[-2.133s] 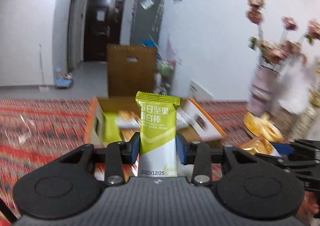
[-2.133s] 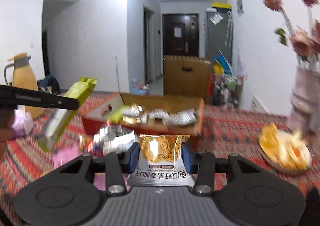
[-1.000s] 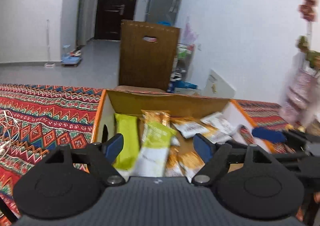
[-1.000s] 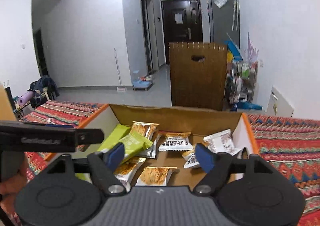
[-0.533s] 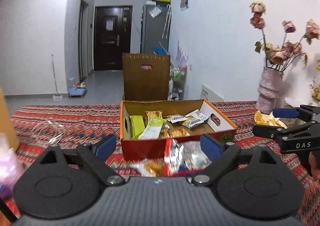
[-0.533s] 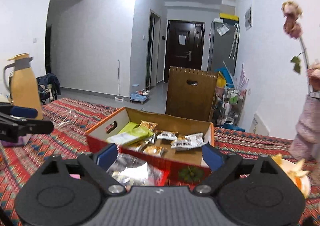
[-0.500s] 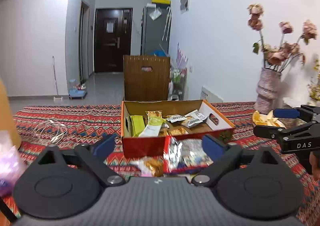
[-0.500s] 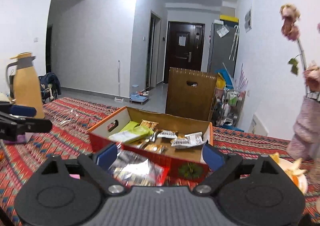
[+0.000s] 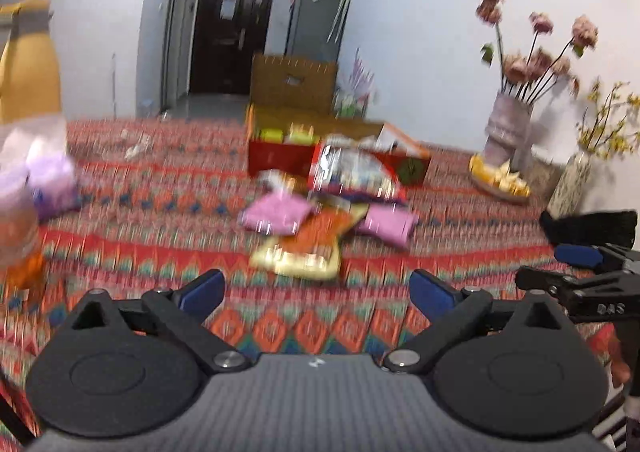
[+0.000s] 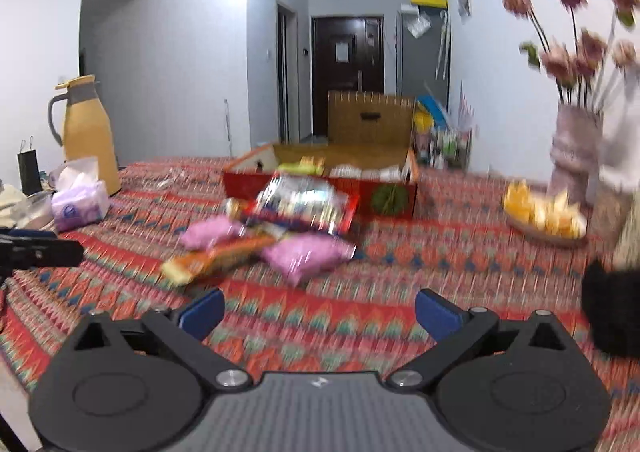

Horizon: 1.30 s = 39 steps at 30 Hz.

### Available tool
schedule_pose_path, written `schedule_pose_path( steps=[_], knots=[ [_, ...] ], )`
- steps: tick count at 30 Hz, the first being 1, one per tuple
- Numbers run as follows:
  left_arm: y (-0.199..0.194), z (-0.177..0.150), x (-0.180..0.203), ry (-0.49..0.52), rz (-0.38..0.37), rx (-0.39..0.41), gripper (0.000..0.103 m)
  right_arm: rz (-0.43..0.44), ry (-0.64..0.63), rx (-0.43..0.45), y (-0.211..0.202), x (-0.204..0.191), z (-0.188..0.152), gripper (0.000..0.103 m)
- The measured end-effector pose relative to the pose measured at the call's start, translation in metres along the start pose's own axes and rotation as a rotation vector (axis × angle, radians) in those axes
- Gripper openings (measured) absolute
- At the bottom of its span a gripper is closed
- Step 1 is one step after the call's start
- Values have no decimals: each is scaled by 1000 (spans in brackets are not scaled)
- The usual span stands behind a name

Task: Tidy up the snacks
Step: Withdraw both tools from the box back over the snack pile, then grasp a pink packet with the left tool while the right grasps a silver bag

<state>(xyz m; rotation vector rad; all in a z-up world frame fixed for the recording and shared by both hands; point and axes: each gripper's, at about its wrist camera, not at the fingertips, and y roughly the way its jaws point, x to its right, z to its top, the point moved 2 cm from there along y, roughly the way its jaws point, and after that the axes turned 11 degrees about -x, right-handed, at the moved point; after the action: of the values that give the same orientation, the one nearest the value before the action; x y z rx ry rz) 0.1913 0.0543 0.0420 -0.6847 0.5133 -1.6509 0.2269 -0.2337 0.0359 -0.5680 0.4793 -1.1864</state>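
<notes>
The open red and orange snack box (image 9: 276, 160) (image 10: 240, 182) stands far across the patterned tablecloth, with green bars and small packets inside. In front of it lie a shiny large bag (image 9: 352, 172) (image 10: 304, 204), two pink packets (image 9: 276, 214) (image 10: 306, 252) and an orange packet (image 9: 308, 248) (image 10: 216, 256). My left gripper (image 9: 316, 292) hovers short of this pile, its jaws opening with nothing between them. My right gripper (image 10: 318, 312) is likewise back from the pile, jaws opening and empty. Both views are motion-blurred.
A yellow thermos jug (image 10: 88, 132) and a tissue pack (image 10: 80, 204) stand at the left. At the right are a vase of flowers (image 10: 572, 156) and a plate of yellow pieces (image 10: 544, 216). A dark object (image 10: 612, 312) sits near the right edge.
Both grippers let go of their packets over the box, then pulled back across the table. The box now looks far off, and both pairs of jaws stand wider.
</notes>
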Motion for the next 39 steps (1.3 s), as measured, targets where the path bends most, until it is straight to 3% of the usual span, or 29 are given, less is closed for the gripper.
schedule_pose_path(
  steps=[6, 11, 22, 39],
  knots=[
    [-6, -26, -4, -28, 7, -30, 101, 20, 28, -85, -2, -14, -44, 102],
    [-6, -27, -7, -23, 10, -32, 101, 8, 26, -95, -3, -18, -49, 102],
    [19, -8, -16, -19, 2, -54, 101, -8, 20, -111, 21, -16, -28, 102],
    [114, 63, -26, 38, 5, -111, 100, -12, -36, -138, 101, -5, 34, 102]
  ],
)
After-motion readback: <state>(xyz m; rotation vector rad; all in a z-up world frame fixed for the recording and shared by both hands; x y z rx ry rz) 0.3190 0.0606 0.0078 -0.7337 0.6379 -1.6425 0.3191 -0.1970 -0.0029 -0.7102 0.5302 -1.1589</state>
